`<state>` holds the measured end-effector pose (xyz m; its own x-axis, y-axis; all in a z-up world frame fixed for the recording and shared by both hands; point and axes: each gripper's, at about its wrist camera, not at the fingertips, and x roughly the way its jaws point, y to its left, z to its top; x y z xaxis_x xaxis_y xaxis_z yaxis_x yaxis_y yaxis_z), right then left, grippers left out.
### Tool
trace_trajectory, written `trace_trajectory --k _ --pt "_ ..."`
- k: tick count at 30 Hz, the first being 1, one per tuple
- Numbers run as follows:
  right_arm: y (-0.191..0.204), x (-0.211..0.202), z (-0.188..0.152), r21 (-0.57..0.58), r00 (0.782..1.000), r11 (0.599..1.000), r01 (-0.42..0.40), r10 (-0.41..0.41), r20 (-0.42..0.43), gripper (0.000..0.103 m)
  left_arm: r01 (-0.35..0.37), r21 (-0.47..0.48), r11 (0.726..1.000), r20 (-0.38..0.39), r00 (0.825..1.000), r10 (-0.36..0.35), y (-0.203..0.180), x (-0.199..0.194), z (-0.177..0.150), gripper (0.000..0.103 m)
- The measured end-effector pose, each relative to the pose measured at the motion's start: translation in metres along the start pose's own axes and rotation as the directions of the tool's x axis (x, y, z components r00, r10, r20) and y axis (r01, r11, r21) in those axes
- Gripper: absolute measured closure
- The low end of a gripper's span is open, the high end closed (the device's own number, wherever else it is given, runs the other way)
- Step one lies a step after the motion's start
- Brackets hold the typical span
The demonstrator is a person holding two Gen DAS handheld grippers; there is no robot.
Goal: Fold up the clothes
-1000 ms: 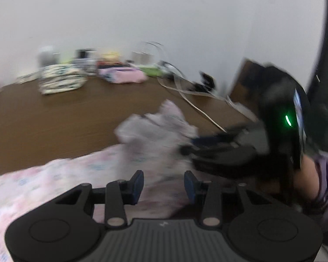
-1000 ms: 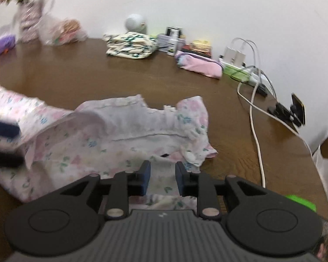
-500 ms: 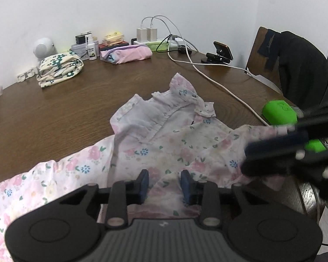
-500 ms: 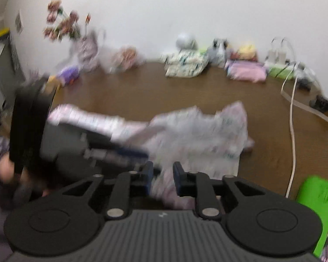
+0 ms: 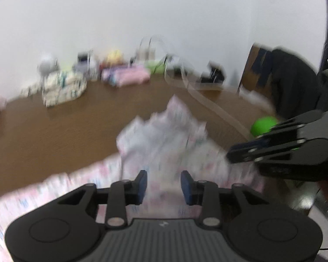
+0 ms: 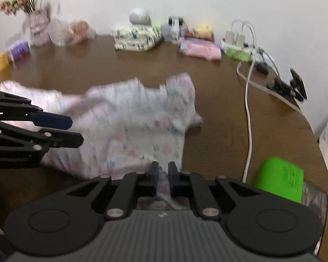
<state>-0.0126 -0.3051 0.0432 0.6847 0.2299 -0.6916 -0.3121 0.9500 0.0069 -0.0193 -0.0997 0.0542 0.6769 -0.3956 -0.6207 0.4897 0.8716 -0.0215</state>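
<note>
A white garment with a pink and blue floral print (image 6: 131,120) lies crumpled on the brown table (image 6: 218,109). My right gripper (image 6: 163,174) sits at the garment's near hem. Its jaws are closing to a narrow gap with fabric showing between the pads. In the blurred left wrist view the same garment (image 5: 164,135) spreads ahead of my left gripper (image 5: 164,184). The left jaws are opening, and cloth lies under the gap without being pinched. Each gripper shows in the other's view: the left gripper (image 6: 75,131) at the garment's left side, the right gripper (image 5: 230,155) at its right.
Along the wall stand a folded patterned cloth (image 6: 135,38), a pink pouch (image 6: 200,49), chargers with a white cable (image 6: 248,109), a phone on a stand (image 6: 297,87) and a flower vase (image 6: 36,25). A green object (image 6: 280,181) lies near right. A chair with a dark jacket (image 5: 295,83) stands beyond the table's right edge.
The right jaws have narrowed over the garment's hem. The left jaws narrowed and then widened again. Both hands shifted, so the left view is blurred now.
</note>
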Motion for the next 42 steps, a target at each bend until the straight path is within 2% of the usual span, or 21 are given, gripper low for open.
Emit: trace_trajectory --k 1,3,4,6,8,11,13,14,15,16,17,19,23,25,27,29,32,34,36,38,42 --pt "-0.001 -0.003 0.011 -0.004 1.000 1.000 -0.016 0.016 0.018 0.092 0.004 0.004 1.000 0.026 1.000 -0.004 0.003 -0.007 0.007 0.057" --pt "-0.005 -0.002 0.038 -0.044 0.998 0.998 -0.047 0.049 0.040 0.088 -0.042 0.026 0.999 0.042 0.998 0.041 0.012 -0.006 0.022 0.056" --pt "-0.009 0.004 0.053 -0.061 0.998 0.996 -0.060 0.062 0.031 0.082 -0.063 0.030 0.998 0.031 0.998 0.062 0.018 0.000 0.029 0.056" --pt "-0.014 0.023 0.080 -0.091 0.997 0.993 -0.075 0.074 -0.019 0.058 -0.045 0.005 0.999 -0.031 0.999 0.045 0.031 0.019 0.042 0.056" --pt "-0.019 0.050 0.101 -0.107 0.991 0.989 -0.107 0.097 -0.092 0.051 0.010 -0.042 0.999 -0.095 0.995 -0.014 0.042 0.043 0.054 0.056" --pt "-0.027 0.090 0.124 -0.095 0.978 0.990 -0.108 0.088 -0.187 0.051 0.024 -0.091 0.996 -0.161 0.986 -0.039 0.050 0.074 0.062 0.056" --pt "-0.035 0.114 0.133 -0.068 0.969 0.993 -0.095 0.077 -0.237 0.053 -0.011 -0.092 0.996 -0.193 0.981 -0.007 0.051 0.091 0.063 0.057" --pt "-0.039 0.125 0.134 -0.047 0.964 0.995 -0.086 0.071 -0.256 0.061 -0.017 -0.091 0.996 -0.198 0.980 -0.001 0.051 0.097 0.062 0.060" --pt "-0.042 0.130 0.134 -0.033 0.961 0.996 -0.087 0.075 -0.267 0.078 -0.016 -0.097 0.995 -0.201 0.980 -0.004 0.052 0.102 0.063 0.080" --pt "-0.043 0.133 0.132 -0.023 0.959 0.995 -0.095 0.085 -0.271 0.087 -0.006 -0.102 0.995 -0.211 0.977 -0.016 0.052 0.106 0.062 0.103" --pt "-0.045 0.135 0.131 -0.014 0.957 0.995 -0.102 0.094 -0.276 0.095 0.007 -0.108 0.994 -0.215 0.976 -0.030 0.053 0.108 0.062 0.101" --pt "-0.045 0.124 0.125 -0.037 0.961 0.990 -0.138 0.125 -0.248 0.098 0.029 -0.083 0.996 -0.181 0.983 -0.044 0.049 0.098 0.061 0.102" --pt "-0.043 0.064 0.102 -0.196 0.955 0.939 -0.283 0.258 -0.144 0.099 0.040 0.006 0.999 -0.085 0.996 -0.039 0.032 0.063 0.057 0.102" --pt "-0.040 0.033 0.083 -0.299 0.933 0.884 -0.359 0.339 -0.117 0.099 0.032 0.051 0.998 -0.073 0.997 -0.028 0.020 0.050 0.046 0.101" --pt "-0.036 0.009 0.058 -0.381 0.903 0.819 -0.428 0.404 -0.147 0.099 0.048 0.083 0.995 -0.084 0.996 -0.041 0.009 0.042 0.030 0.102" --pt "-0.030 0.005 0.034 -0.429 0.898 0.790 -0.439 0.370 -0.238 0.099 0.054 0.085 0.995 -0.125 0.991 -0.044 0.005 0.041 0.011 0.102" --pt "-0.020 0.006 0.008 -0.490 0.891 0.750 -0.444 0.316 -0.325 0.099 0.081 0.026 0.996 -0.119 0.990 -0.077 0.011 0.029 -0.001 0.099" --pt "-0.015 0.007 0.000 -0.513 0.892 0.737 -0.439 0.292 -0.344 0.099 0.088 -0.038 0.995 -0.051 0.995 -0.090 0.023 0.015 0.013 0.090" --pt "-0.014 0.009 0.001 -0.519 0.895 0.736 -0.435 0.287 -0.342 0.099 0.044 -0.082 0.996 0.006 0.999 -0.044 0.033 0.008 0.034 0.078" --pt "-0.012 0.013 0.005 -0.514 0.895 0.740 -0.434 0.292 -0.337 0.099 -0.009 -0.086 0.996 0.033 0.999 0.012 0.035 0.015 0.052 0.078" --pt "-0.008 0.015 0.002 -0.529 0.894 0.729 -0.434 0.280 -0.348 0.099 0.027 -0.093 0.995 -0.071 0.997 -0.034 0.030 0.063 0.064 0.083"
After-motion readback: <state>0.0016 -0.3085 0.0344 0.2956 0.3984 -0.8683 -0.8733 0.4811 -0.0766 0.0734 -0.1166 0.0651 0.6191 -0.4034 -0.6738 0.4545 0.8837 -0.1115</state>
